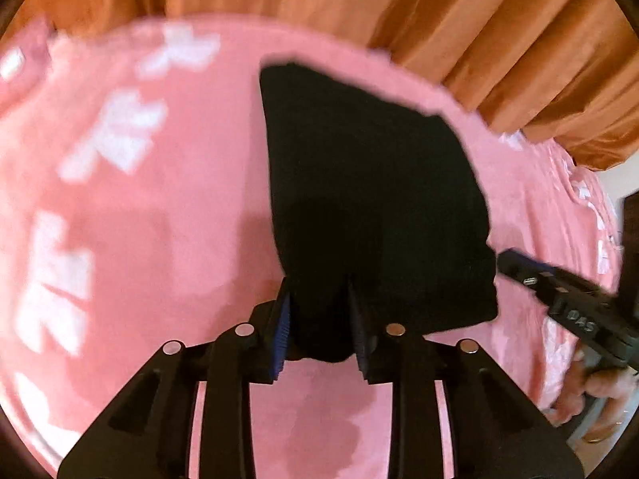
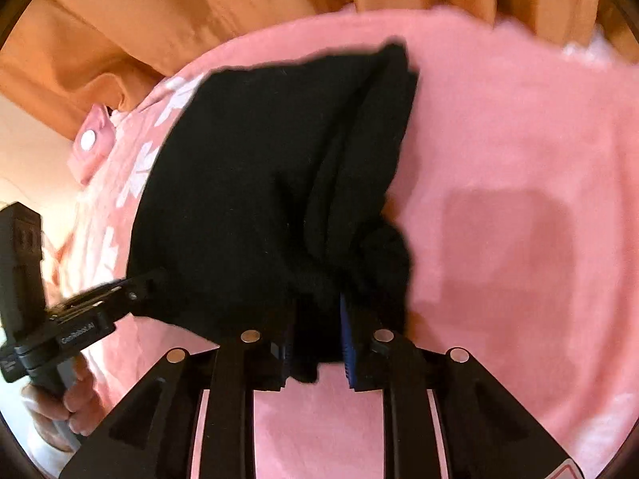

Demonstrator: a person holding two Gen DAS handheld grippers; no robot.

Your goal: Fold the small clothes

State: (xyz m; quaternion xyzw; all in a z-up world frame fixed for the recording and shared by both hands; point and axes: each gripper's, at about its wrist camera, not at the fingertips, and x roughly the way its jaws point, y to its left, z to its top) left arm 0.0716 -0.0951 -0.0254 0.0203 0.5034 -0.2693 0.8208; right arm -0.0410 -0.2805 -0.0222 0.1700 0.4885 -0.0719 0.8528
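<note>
A black garment (image 1: pixel 367 183) lies partly folded on a pink bedspread (image 1: pixel 159 207). Its near left corner is bunched between the fingers of my left gripper (image 1: pixel 318 281), which is shut on the cloth. In the right wrist view the same garment (image 2: pixel 247 167) shows stacked layers along its right side. My right gripper (image 2: pixel 317 299) is shut on the near right corner, with cloth hanging down between its pads. Each gripper appears in the other's view at the garment's near edge: the right gripper (image 1: pixel 507 259) and the left gripper (image 2: pixel 147 279).
The bedspread (image 2: pixel 499 139) carries white flower prints on its left part. An orange curtain (image 1: pixel 439 8) hangs right behind the bed's far edge. A pink pillow corner (image 2: pixel 94 141) lies at the far left. A person's hand (image 1: pixel 599 391) holds the right gripper's handle.
</note>
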